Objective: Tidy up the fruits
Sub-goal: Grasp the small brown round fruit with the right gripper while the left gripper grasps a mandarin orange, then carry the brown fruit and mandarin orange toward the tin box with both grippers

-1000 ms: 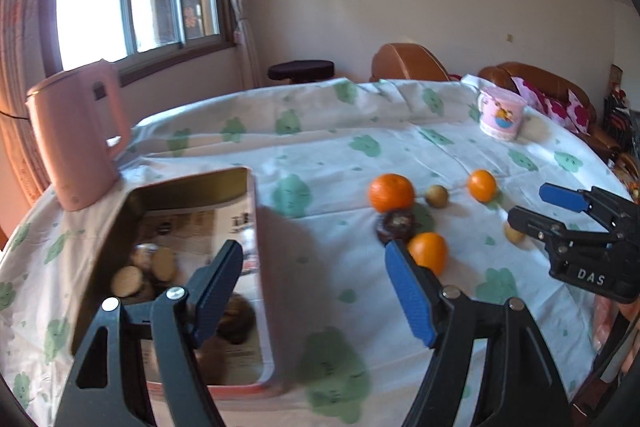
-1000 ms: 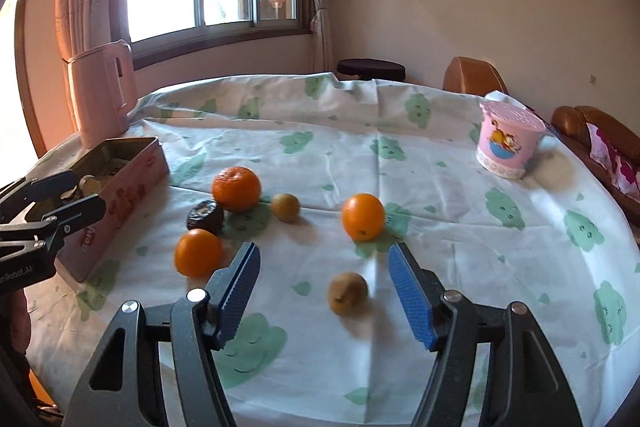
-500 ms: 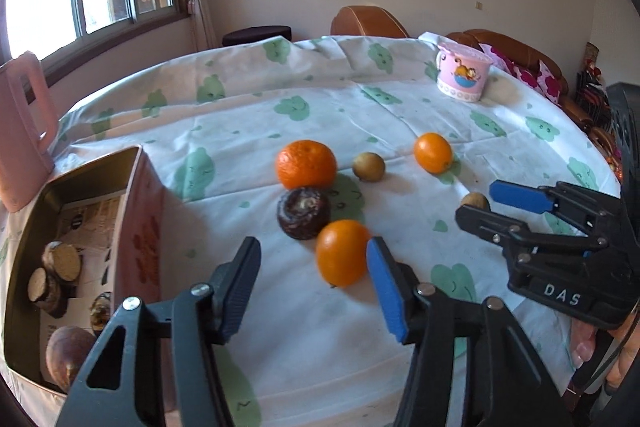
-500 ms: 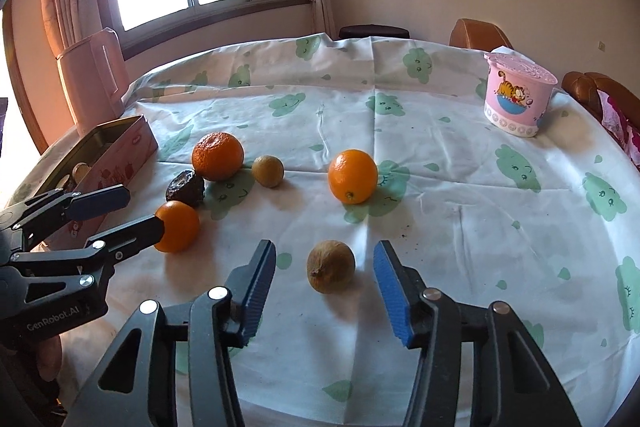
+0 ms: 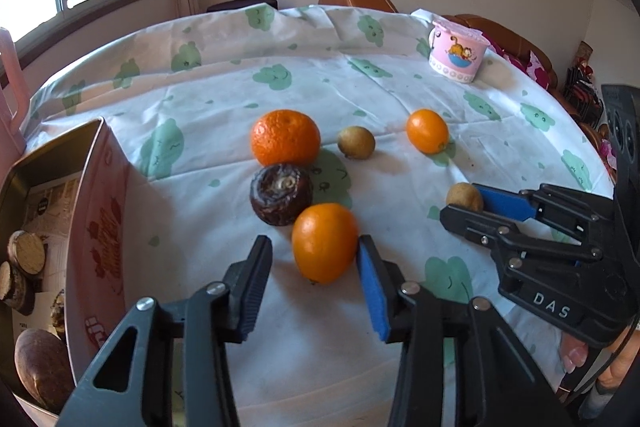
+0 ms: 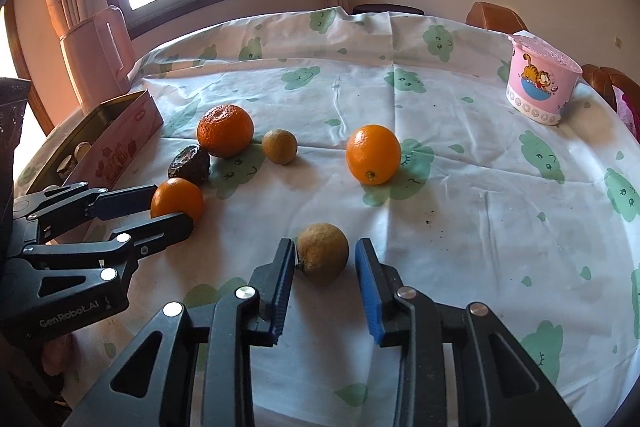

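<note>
Fruits on the cloth-covered tabletop (image 6: 460, 235): one orange (image 5: 324, 241) sits between the parted fingers of the left gripper (image 5: 314, 263), its right pad touching the peel, not clamped; one small brown fruit (image 6: 322, 257) lies between the open fingers of the right gripper (image 6: 325, 269), left pad just touching. Beyond: dark wrinkled fruit (image 5: 281, 193), large tangerine (image 5: 285, 137), second brown fruit (image 5: 355, 142), second orange (image 5: 427, 130); pink tin (image 5: 100, 227) at left, pink cup (image 6: 541, 89) far right.
</note>
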Action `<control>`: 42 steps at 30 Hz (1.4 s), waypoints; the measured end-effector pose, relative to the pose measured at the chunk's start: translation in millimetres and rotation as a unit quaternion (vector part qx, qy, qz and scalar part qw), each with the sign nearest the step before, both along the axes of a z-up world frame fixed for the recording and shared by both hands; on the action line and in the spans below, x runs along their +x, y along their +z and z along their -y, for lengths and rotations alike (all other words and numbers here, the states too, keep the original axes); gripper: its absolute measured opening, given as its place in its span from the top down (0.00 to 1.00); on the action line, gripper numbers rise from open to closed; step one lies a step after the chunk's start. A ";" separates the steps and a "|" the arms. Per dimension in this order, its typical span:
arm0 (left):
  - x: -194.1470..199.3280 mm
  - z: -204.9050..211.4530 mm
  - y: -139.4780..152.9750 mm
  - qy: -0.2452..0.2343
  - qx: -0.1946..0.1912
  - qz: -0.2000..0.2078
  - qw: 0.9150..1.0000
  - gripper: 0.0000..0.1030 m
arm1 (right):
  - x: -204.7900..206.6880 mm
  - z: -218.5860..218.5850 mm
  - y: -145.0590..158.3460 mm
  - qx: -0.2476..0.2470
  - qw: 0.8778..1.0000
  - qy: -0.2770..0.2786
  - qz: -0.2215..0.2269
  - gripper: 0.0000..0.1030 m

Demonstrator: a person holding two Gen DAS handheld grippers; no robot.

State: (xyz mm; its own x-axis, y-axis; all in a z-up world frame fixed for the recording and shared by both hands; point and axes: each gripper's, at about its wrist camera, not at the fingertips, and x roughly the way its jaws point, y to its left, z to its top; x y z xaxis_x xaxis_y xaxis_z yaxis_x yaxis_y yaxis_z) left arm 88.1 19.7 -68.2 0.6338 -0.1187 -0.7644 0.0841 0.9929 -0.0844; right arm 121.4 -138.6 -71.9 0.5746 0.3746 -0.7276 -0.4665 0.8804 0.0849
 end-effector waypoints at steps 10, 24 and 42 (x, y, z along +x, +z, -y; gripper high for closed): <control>-1.4 -4.1 0.7 -0.005 -0.021 0.004 1.000 0.71 | -1.9 0.2 0.5 -0.001 1.000 0.002 0.005 0.73; -17.5 -6.3 17.8 0.008 -0.012 0.067 0.998 0.71 | -11.5 -0.4 8.4 0.011 0.999 0.014 0.035 0.73; -30.8 -10.6 29.0 0.031 -0.005 0.111 0.993 0.71 | -25.4 -0.3 17.6 0.021 0.996 0.028 0.082 0.73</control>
